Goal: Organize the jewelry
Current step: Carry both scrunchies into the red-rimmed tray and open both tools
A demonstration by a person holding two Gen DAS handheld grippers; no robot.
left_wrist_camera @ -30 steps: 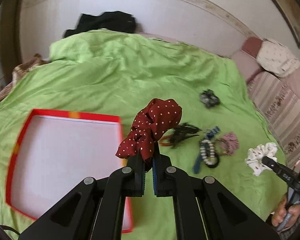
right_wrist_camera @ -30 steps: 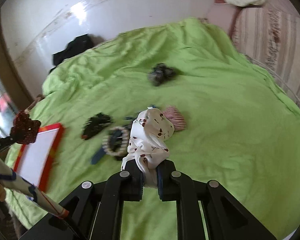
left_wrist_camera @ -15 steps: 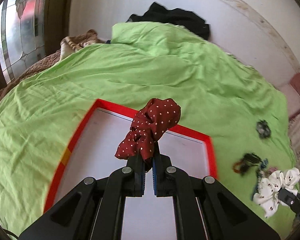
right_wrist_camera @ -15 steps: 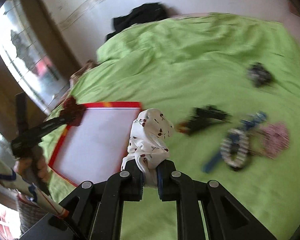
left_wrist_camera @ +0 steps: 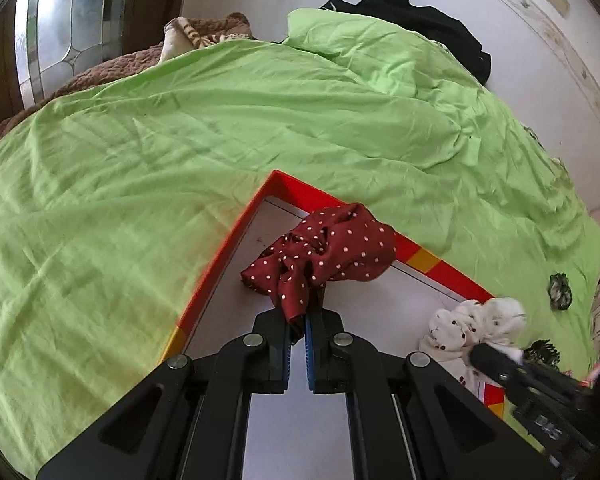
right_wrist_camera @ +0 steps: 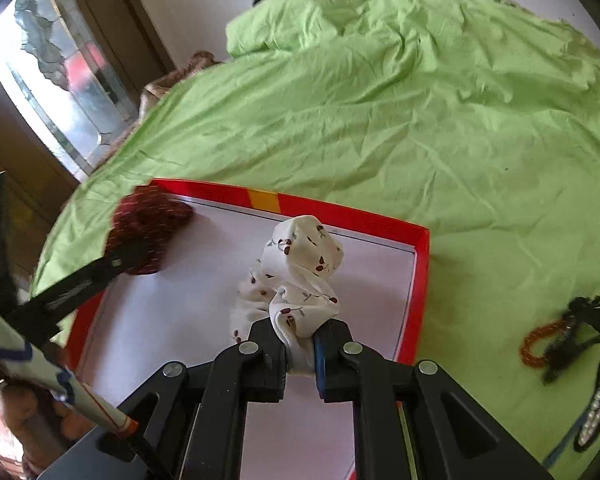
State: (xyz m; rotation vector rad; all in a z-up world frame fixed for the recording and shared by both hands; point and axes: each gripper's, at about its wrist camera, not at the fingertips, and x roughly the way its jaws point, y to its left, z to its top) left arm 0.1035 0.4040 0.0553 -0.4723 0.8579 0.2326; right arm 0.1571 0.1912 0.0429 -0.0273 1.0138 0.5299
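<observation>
Left wrist: green bedsheet (left_wrist_camera: 220,128) (rumpled), red-rimmed tray (left_wrist_camera: 236,236), leaded window (left_wrist_camera: 56,20).

- Daylight fills both views, bright and even on the green bedspread (left_wrist_camera: 220,128), whose creases carry soft shading.
- The patterned glass window (right_wrist_camera: 56,80) at upper left is blown out to white in places.
- Fisheye bending curves the wall and bed edges, and black vignette fills the corners.
- The red scrunchie (right_wrist_camera: 148,236) and the left gripper (right_wrist_camera: 112,264) are motion-smeared in the right wrist view.
- The white tray floor (left_wrist_camera: 364,312) shows only faint, soft shadows.
</observation>
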